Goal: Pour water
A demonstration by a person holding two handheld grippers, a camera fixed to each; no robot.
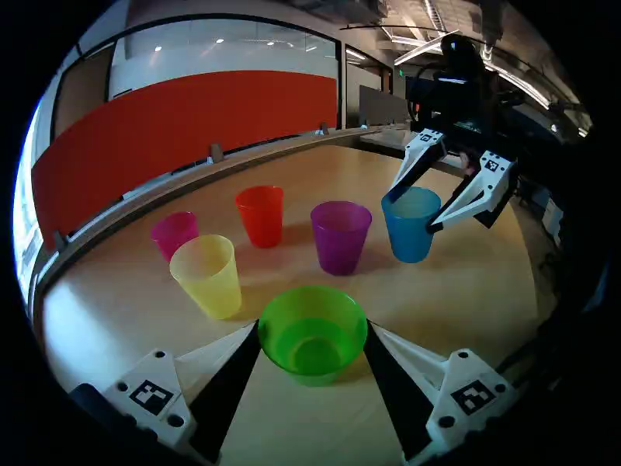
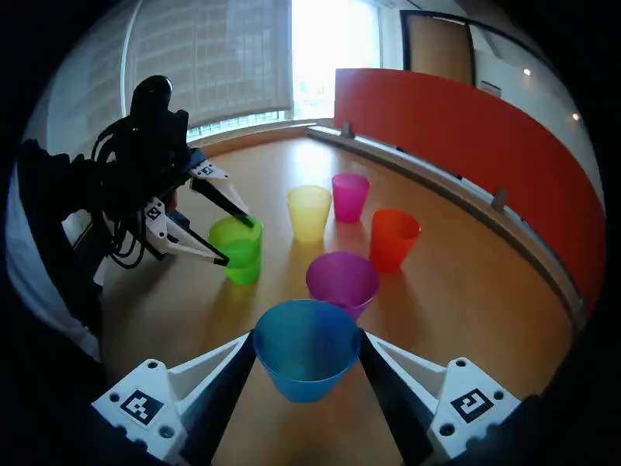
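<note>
**Cups held at both ends of the row.** A translucent green cup (image 1: 313, 334), wide at the mouth and tapering to its base, is gripped on both sides by the fingers of the left hand-held gripper (image 1: 310, 326), which is narrowed to the cup's width. The cup is seen at the near side of a pale wooden surface (image 1: 466, 287). Whether liquid is inside cannot be told.

Opp. it, a translucent blue cup (image 1: 410, 225) is clasped the same way, just below the rim, by the right hand-held gripper (image 1: 411, 211). Both cups are shown upright and appear to rest on the surface.

Four more cups are stood upright between & beside them, none touching: a purple cup (image 1: 340, 235) nearest the blue, a yellow cup (image 1: 208, 274) nearest the green, an orange cup (image 1: 261, 215) and a pink cup (image 1: 175, 234) farther back.

Bare wood is left to the right of the blue cup and in front of the green. The far edge is bounded by a raised rail and a red panel (image 1: 178, 132). A bright window (image 2: 334, 54) is seen behind the left hand-held gripper in the right gripper view.
</note>
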